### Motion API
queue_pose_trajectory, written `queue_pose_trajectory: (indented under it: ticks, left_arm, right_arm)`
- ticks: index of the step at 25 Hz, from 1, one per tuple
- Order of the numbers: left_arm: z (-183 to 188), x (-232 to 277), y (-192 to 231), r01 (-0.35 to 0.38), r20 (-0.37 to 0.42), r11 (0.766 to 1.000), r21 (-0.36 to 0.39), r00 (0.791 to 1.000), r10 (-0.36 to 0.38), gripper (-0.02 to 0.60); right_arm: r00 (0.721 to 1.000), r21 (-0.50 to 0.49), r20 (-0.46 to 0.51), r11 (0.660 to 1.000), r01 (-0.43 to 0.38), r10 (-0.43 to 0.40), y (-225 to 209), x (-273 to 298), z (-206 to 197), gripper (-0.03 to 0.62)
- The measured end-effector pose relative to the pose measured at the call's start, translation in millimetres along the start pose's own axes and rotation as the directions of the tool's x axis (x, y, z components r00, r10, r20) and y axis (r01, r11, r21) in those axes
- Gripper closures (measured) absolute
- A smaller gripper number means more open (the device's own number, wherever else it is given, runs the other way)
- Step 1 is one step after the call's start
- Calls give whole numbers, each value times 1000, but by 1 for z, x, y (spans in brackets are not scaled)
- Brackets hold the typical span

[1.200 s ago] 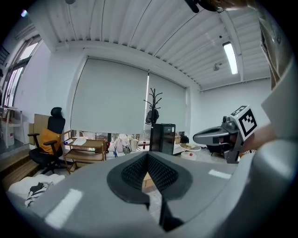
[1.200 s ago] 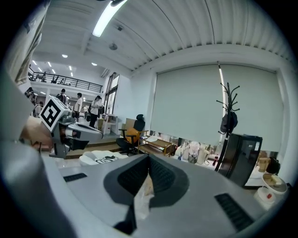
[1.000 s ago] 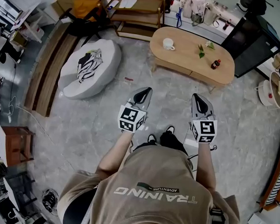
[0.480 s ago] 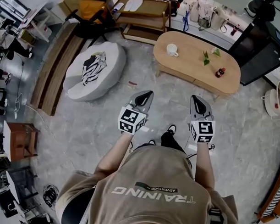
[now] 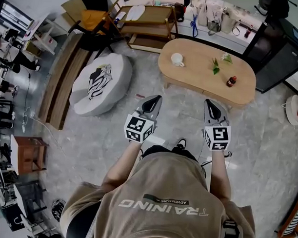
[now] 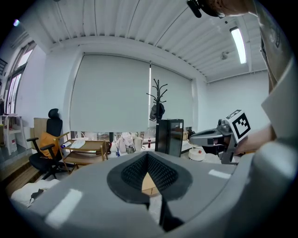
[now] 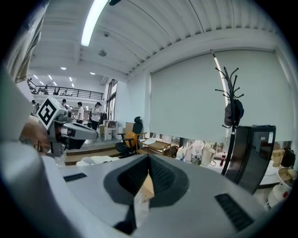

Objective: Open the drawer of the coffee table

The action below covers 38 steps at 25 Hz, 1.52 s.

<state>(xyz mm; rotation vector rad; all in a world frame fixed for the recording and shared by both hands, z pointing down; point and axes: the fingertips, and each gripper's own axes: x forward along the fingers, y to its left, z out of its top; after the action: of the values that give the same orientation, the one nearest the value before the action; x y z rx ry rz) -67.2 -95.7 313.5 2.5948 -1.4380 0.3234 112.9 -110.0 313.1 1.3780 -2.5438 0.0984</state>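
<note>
The oval wooden coffee table (image 5: 207,69) stands ahead of me on the grey floor, its front apron (image 5: 199,89) facing me; I cannot make out a drawer front on it. On top are a white cup (image 5: 177,59), a small dark bottle (image 5: 231,81) and some green leaves (image 5: 215,69). My left gripper (image 5: 153,98) and right gripper (image 5: 211,104) are held side by side in the air, short of the table, pointing at it. Both are shut and hold nothing. In the left gripper view the jaws meet at the tip (image 6: 148,155); the right gripper view shows the same (image 7: 149,158).
A grey round pouf (image 5: 86,89) with a striped cloth lies to the left of the table. Behind it stand a wooden shelf cart (image 5: 145,18) and an office chair (image 5: 94,19). A black cabinet (image 5: 278,47) stands at the right, a wooden step (image 5: 57,78) at the left.
Both grippers and I have moved forward toward the coffee table, which now lies closer ahead. The jaws have stayed shut.
</note>
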Motion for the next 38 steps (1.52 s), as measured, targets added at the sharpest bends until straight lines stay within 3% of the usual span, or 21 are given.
queue_pose_trajectory:
  ticks: [9,16,28,38]
  left_arm:
    - [0,37,-17,39,-60,999,38,998,-36,575]
    - [3,64,-13,67,-35,996,51,997,-66,575]
    - [26,113,64,107,7,994,36,994,-107,575]
    - [8,151,127,152,3,988,14,988,-153,575]
  right_arm:
    - [1000,57,-27,998,8,-6,-29,2,-25,589]
    - [999,43,-32,999,19,-17,-40,14,-28,589]
    - [997,-13,-48,998,57,-58,-47,83,10,589]
    - [989,-21,-125,997,80,-82,-37,147,6,589]
